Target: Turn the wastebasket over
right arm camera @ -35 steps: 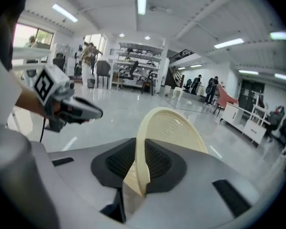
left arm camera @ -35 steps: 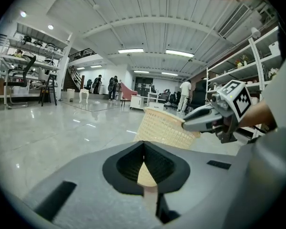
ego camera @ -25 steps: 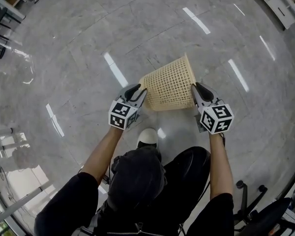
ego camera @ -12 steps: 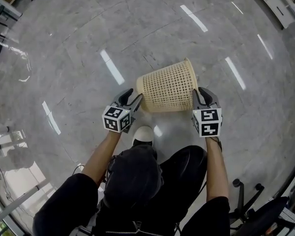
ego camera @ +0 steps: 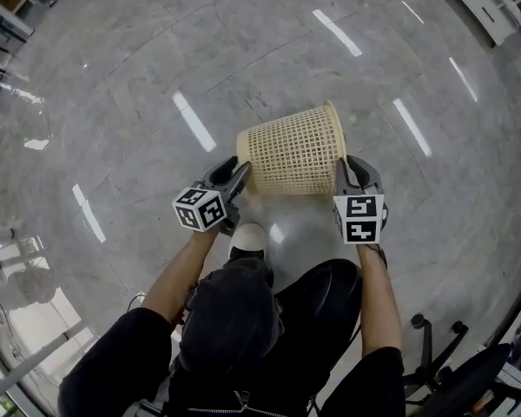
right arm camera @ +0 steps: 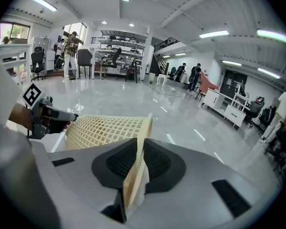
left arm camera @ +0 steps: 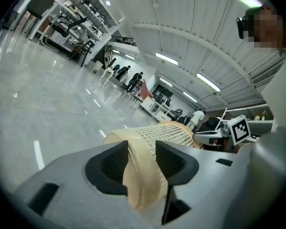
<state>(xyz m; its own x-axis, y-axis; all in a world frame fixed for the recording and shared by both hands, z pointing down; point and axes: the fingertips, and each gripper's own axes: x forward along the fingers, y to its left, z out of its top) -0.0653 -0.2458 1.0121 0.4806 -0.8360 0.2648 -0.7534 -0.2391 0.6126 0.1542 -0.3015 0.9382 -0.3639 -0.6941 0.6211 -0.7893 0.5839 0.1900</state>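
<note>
A beige mesh wastebasket (ego camera: 295,159) hangs on its side above the floor between both grippers, rim to the right and base to the left. My left gripper (ego camera: 237,177) straddles the base edge (left arm camera: 138,175); its jaws have just been closing and both pads touch the mesh wall. My right gripper (ego camera: 343,174) is shut on the thin rim (right arm camera: 136,175), and its jaws have just closed a little further. The mesh side (right arm camera: 105,128) runs off toward the other gripper in each gripper view.
Glossy grey stone floor (ego camera: 139,76) lies all around. The person's white shoe (ego camera: 247,237) is just below the basket. An office chair base (ego camera: 451,354) stands at the lower right. Shelving (right arm camera: 114,46), desks and distant people line the room's far side.
The basket has swung from a diagonal tilt to lie across, base left and rim right. Both grippers drew slightly nearer the person, and the left one rolled and shifted on the base.
</note>
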